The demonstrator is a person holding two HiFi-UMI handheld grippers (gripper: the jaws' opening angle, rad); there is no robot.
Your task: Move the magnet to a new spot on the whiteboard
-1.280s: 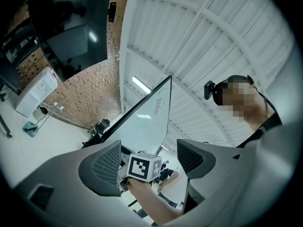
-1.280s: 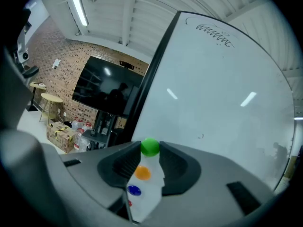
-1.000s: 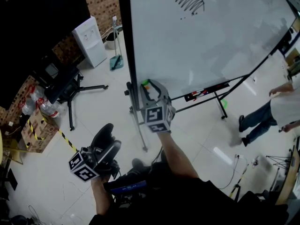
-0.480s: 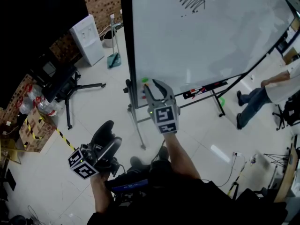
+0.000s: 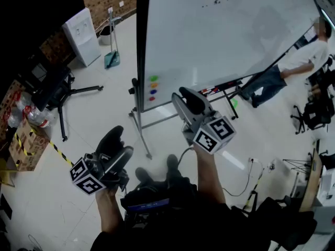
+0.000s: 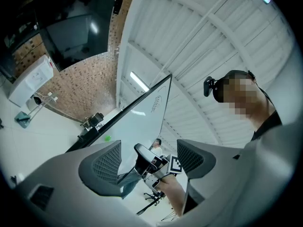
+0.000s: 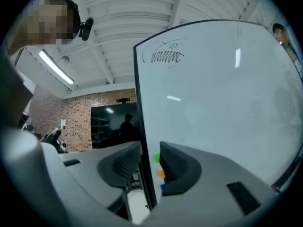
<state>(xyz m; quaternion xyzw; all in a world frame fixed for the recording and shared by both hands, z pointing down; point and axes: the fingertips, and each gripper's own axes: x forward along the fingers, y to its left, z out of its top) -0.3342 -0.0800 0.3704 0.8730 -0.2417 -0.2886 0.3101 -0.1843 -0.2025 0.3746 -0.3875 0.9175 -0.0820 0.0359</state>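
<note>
My left gripper (image 5: 119, 145) hangs low at the lower left of the head view. Its jaws are spread with nothing between them, so it plays no part here. My right gripper (image 5: 186, 101) sits at frame centre, raised toward the board. Its jaws are also parted and empty. In the right gripper view the board's black frame edge (image 7: 142, 141) runs up between them, and no pad touches anything.

Just beyond, four small round magnets (image 5: 153, 88) cling in a short column at the lower left corner of the whiteboard (image 5: 235, 30). The green magnet (image 5: 153, 78) is on top, with an orange magnet (image 5: 153, 86) under it, then blue and red. I cannot tell which one is meant. The green one lies closest to my jaw line, just inside the right-hand pad.

I judge these to be light, rigid discs with smooth caps, low against the surface and held on by their own pull. I would pinch across the rim, one pad on either side, and squeeze firmly, since a shallow, slick edge could squirt out.

Far off at the upper right stands a person (image 5: 293, 61), well clear.
</note>
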